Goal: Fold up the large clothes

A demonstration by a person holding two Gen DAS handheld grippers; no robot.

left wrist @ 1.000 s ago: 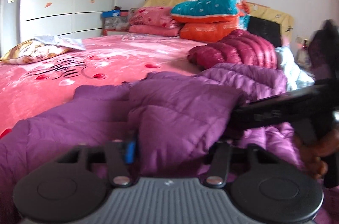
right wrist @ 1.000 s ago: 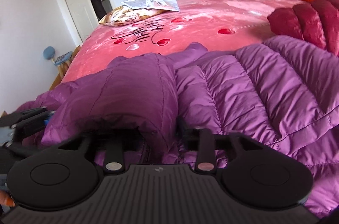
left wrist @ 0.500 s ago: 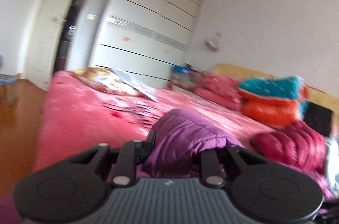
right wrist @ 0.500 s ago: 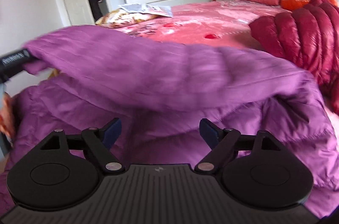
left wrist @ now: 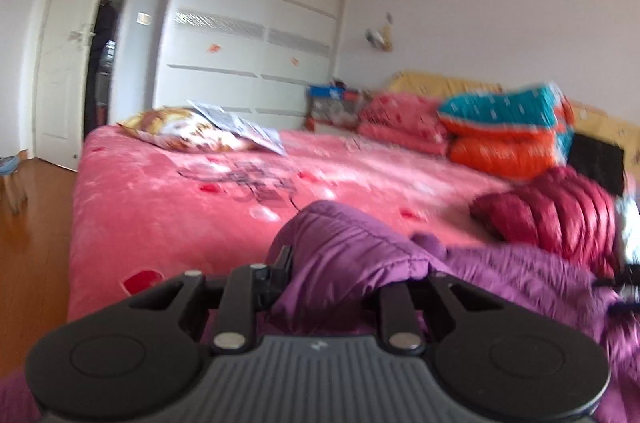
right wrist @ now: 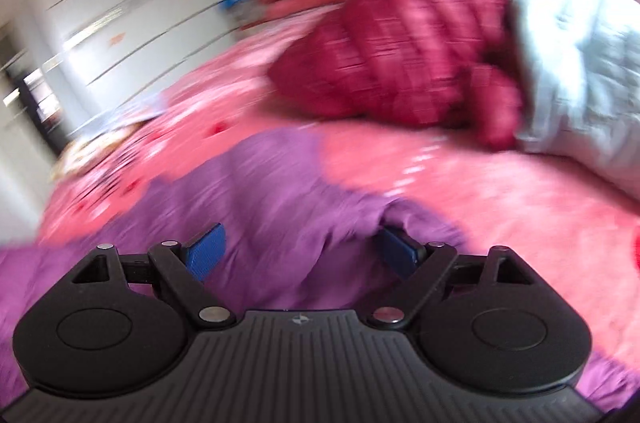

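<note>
A purple puffer jacket (left wrist: pixel 500 275) lies on the pink bed (left wrist: pixel 180 207). My left gripper (left wrist: pixel 332 275) is shut on a bunched fold of the jacket, which hides its fingertips, and holds it above the bed near the front edge. In the blurred right wrist view the jacket (right wrist: pixel 248 183) spreads below my right gripper (right wrist: pixel 302 251). Its blue pads (right wrist: pixel 206 251) stand wide apart, with jacket cloth lying between them.
A dark red puffer jacket (left wrist: pixel 560 215) and a pale blue one (right wrist: pixel 580 71) lie at the right. Folded quilts (left wrist: pixel 508 127) are stacked by the headboard. A pillow with papers (left wrist: pixel 200 131) lies at the far left. A wardrobe and an open door stand behind.
My left gripper lifted the jacket fold and now holds it lower and further right. My right gripper let go of the jacket, opened, and swung right toward the other jackets.
</note>
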